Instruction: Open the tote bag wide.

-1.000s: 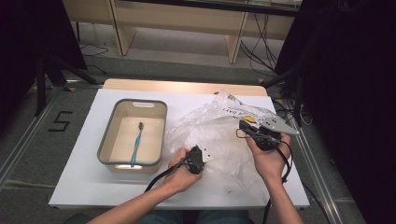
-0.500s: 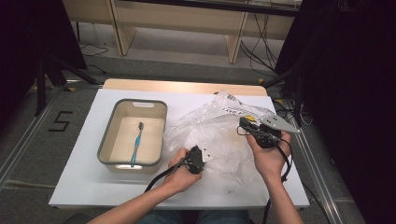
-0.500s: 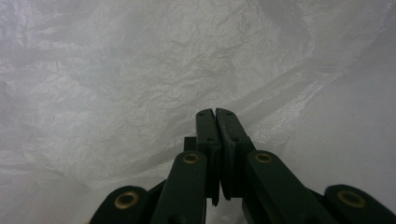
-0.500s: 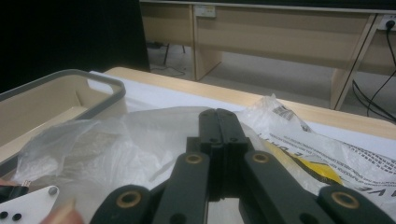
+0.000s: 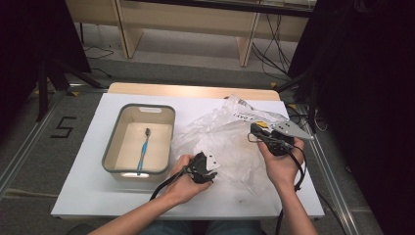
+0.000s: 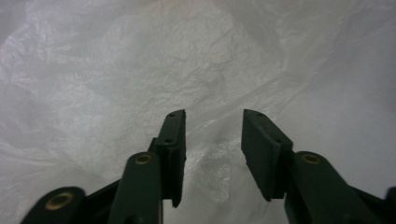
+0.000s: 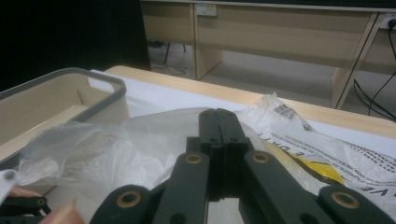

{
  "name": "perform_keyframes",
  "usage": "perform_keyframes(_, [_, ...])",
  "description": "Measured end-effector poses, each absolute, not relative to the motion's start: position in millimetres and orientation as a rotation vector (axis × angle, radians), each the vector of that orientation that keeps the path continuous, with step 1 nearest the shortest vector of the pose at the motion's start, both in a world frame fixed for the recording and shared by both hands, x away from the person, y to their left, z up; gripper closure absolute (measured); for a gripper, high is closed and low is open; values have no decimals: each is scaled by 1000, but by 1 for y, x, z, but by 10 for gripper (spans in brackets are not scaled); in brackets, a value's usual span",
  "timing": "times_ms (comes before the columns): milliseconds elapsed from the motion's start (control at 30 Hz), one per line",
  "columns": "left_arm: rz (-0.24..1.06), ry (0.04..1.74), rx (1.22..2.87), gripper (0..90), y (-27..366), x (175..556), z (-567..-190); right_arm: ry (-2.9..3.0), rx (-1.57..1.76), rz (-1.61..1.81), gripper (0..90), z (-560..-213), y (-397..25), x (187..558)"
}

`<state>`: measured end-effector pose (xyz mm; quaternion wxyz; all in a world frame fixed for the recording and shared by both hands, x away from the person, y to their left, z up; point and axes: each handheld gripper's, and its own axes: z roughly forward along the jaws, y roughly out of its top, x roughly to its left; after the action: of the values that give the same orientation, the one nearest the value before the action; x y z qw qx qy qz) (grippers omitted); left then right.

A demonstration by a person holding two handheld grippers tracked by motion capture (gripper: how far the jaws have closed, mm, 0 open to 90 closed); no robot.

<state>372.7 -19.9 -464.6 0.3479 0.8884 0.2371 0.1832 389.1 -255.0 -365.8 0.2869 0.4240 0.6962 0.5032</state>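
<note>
Crumpled clear plastic bag [image 5: 230, 142] spread on white desk [image 5: 88, 196], right of grey basin [image 5: 139, 142]. Left gripper [image 6: 212, 140] directly over film, jaws parted, empty. Right gripper [image 7: 218, 140] at far edge, jaws closed, grip on film unclear.

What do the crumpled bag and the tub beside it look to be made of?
The bag looks like thin clear plastic film: glossy, creased all over, see-through, with black print and a yellow patch near one end. The tub seems to be moulded hard plastic, matte beige inside with a grey rim; the smooth rounded corners suggest this.
</note>
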Motion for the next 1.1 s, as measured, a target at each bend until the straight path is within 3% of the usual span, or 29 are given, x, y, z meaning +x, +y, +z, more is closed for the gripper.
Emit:
perform_keyframes(333, [405,609,2292,369,7,356,-445,1867,1134,1340,900,-367,-255,389])
perform_keyframes(1100, [396,692,2214,312,55,352,-413,1869,1136,1340,900,-367,-256,388])
